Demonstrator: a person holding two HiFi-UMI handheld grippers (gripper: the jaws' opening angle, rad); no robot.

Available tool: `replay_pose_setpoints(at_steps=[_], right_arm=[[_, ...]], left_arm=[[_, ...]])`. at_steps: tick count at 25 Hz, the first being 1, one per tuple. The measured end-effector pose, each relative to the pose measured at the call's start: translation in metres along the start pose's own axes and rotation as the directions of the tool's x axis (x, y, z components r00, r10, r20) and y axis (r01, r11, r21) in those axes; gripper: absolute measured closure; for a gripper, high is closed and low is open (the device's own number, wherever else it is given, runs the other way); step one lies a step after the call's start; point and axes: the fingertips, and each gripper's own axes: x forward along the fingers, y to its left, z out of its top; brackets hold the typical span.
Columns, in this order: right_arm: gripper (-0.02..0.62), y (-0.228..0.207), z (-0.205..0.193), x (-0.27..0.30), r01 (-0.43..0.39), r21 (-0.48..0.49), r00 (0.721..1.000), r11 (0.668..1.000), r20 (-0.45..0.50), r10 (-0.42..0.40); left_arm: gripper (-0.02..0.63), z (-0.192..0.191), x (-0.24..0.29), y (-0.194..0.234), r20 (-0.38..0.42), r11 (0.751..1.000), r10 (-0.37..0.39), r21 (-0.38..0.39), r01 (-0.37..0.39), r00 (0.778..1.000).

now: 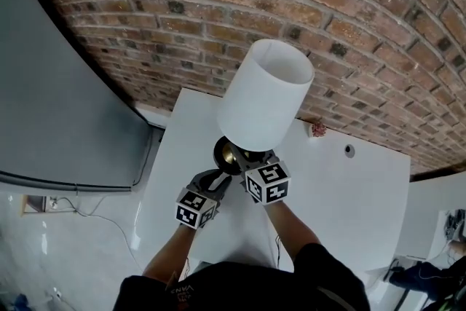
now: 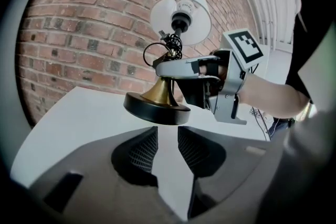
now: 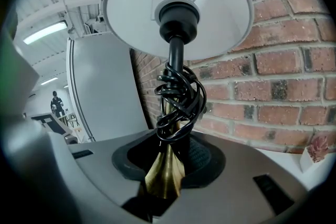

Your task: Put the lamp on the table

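Observation:
The lamp has a white shade (image 1: 266, 95), a brass stem and a round black base (image 1: 227, 154). My right gripper (image 1: 253, 159) is shut on the brass stem (image 3: 165, 173), just below a bundle of black cord (image 3: 178, 99). In the left gripper view the base (image 2: 156, 107) hangs tilted in the air above the white table (image 2: 79, 113), with the right gripper (image 2: 181, 67) clamped on the stem. My left gripper (image 1: 217, 180) sits just below and left of the base. Its jaws (image 2: 168, 139) stand a little apart and nothing is between them.
A red brick wall (image 1: 182, 11) runs behind the table (image 1: 349, 207). A tall grey panel (image 1: 58, 84) stands at the left. A small pink object (image 1: 318, 129) sits at the table's back edge, near a round hole (image 1: 349, 150). Cables (image 1: 95, 207) lie on the floor.

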Motion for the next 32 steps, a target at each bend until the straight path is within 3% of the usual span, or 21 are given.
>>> replay_pose_setpoints(at_steps=[8,13,20,25,32], right_arm=[[0.48,-0.034,-0.018,0.017,0.077,-0.022,0.997,0.997,-0.015,-0.077],[0.48,-0.051,-0.023,0.024,0.119,-0.052,0.993,0.992,-0.004,-0.12],[0.48,-0.066,-0.031,0.037,0.17,-0.073,0.985,0.983,0.022,-0.169],[0.48,-0.074,-0.035,0.046,0.208,-0.096,0.977,0.973,0.059,-0.203],[0.48,-0.082,-0.029,0.054,0.236,-0.128,0.967,0.963,0.127,-0.22]], left_arm=[[0.595,0.005,-0.018,0.038,0.05,0.994,0.113,-0.001,-0.113,0.992],[0.597,0.022,-0.043,0.054,0.092,0.99,0.129,0.044,-0.134,0.987],[0.597,0.047,-0.083,0.076,0.123,0.971,0.207,0.093,-0.218,0.971],[0.597,0.04,-0.098,0.072,0.122,0.951,0.224,0.191,-0.245,0.967],[0.597,0.024,-0.103,0.071,0.116,0.952,0.23,0.18,-0.248,0.966]])
